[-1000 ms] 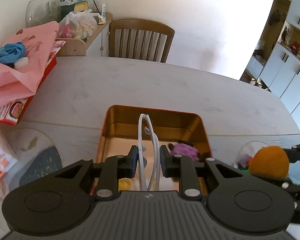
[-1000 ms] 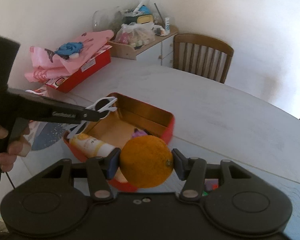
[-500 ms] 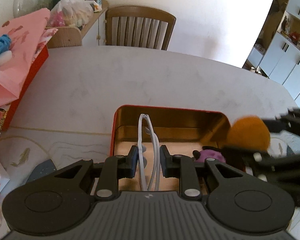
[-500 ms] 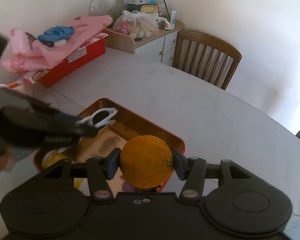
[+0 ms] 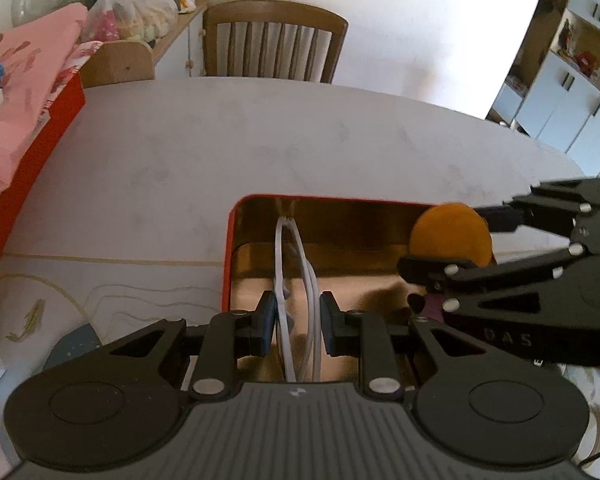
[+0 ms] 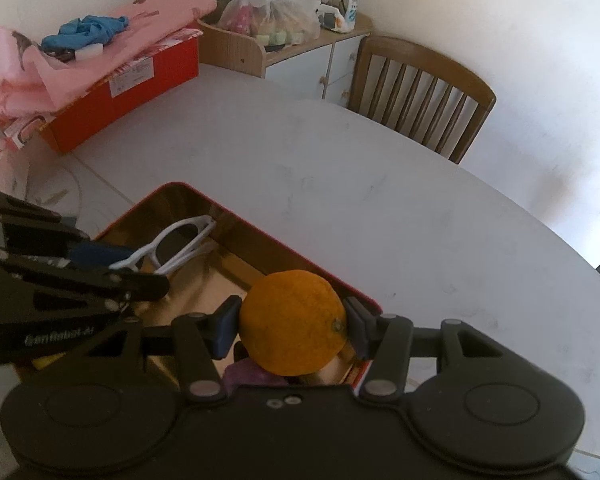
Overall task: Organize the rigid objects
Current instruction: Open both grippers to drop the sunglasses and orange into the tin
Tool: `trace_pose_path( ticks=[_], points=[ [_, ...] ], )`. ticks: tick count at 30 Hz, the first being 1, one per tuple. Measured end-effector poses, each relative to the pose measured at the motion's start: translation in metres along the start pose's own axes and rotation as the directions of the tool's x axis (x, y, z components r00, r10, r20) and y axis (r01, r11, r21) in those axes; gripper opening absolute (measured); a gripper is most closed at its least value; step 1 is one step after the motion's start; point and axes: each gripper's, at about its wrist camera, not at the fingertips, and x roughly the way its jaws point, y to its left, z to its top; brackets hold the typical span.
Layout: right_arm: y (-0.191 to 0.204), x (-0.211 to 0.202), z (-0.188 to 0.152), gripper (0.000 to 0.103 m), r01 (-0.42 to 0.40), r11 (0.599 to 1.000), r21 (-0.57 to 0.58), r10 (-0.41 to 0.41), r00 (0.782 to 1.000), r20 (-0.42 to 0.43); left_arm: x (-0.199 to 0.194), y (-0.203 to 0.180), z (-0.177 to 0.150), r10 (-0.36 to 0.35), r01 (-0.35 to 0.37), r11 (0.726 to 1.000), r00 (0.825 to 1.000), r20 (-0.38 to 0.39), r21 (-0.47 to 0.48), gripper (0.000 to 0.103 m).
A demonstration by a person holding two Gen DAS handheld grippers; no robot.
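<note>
Both loads over the tin, neither let go.

Left wrist view: your left gripper [image 5: 298, 326] pinches the white glasses [image 5: 296, 280] between its fingers, their long axis running straight ahead over the tin [image 5: 230, 248]; the right gripper [image 5: 452, 240] comes in from the right with the orange [image 5: 450, 238].
Right wrist view: your right gripper [image 6: 293, 326] clamps the round, dimpled orange [image 6: 294, 322] just above the tin's [image 6: 340, 282] near corner, so it likely goes straight down, apart from the glasses [image 6: 176, 246] on the surface [image 6: 380, 200] side.

Both claws are matte black plastic linkages with silver rivets, round pivot discs and dark blue fingertip pads [image 5: 269, 322]; the left claw [image 6: 140, 276] carries pale lettering.
</note>
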Motion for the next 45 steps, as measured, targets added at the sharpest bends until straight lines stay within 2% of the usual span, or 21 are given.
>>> trace_pose_path(
  ticks=[10, 20, 23, 25, 30, 34, 42, 44, 45],
  points=[
    [-0.001, 0.015, -0.005, 0.054, 0.022, 1.0, -0.004, -0.022, 0.999, -0.045, 0.006, -0.005, -0.003, -0.012, 0.013, 0.999, 1.0, -0.009, 0.037, 0.024],
    [-0.003, -0.002, -0.006, 0.055, -0.008, 1.0, 0.02, 0.008, 0.999, -0.033, 0.006, -0.004, -0.003, 0.011, -0.011, 1.0, 1.0, -0.009, 0.029, 0.024],
    [-0.004, -0.013, -0.007, 0.058, -0.024, 0.999, 0.042, 0.024, 0.999, -0.021, 0.001, -0.005, -0.005, 0.013, -0.013, 1.0, 1.0, -0.01, 0.019, 0.024],
    [-0.006, -0.02, -0.009, 0.065, -0.035, 0.998, 0.056, 0.036, 0.999, -0.01, -0.003, -0.005, -0.005, 0.011, -0.011, 1.0, 1.0, -0.003, 0.017, 0.024],
    [-0.007, -0.041, -0.011, 0.067, -0.045, 0.996, 0.075, 0.044, 0.999, 0.021, -0.015, -0.007, -0.006, 0.012, -0.012, 1.0, 1.0, 0.009, 0.017, 0.024],
    [-0.01, -0.06, -0.013, 0.07, -0.054, 0.994, 0.095, 0.049, 0.998, 0.049, -0.026, -0.01, -0.006, 0.004, -0.004, 1.0, 1.0, 0.025, 0.018, 0.028],
    [-0.016, -0.097, -0.027, 0.079, -0.052, 0.991, 0.121, 0.041, 0.995, 0.095, -0.053, -0.023, -0.011, 0.002, -0.005, 0.999, 0.998, 0.056, 0.038, 0.029],
    [-0.017, -0.107, -0.032, 0.082, -0.052, 0.99, 0.134, 0.038, 0.994, 0.105, -0.061, -0.027, -0.014, 0.0, -0.002, 0.999, 0.998, 0.065, 0.043, 0.032],
    [-0.018, -0.112, -0.034, 0.083, -0.05, 0.989, 0.139, 0.035, 0.993, 0.111, -0.065, -0.028, -0.016, -0.003, 0.0, 0.999, 0.998, 0.07, 0.045, 0.038]
  ],
)
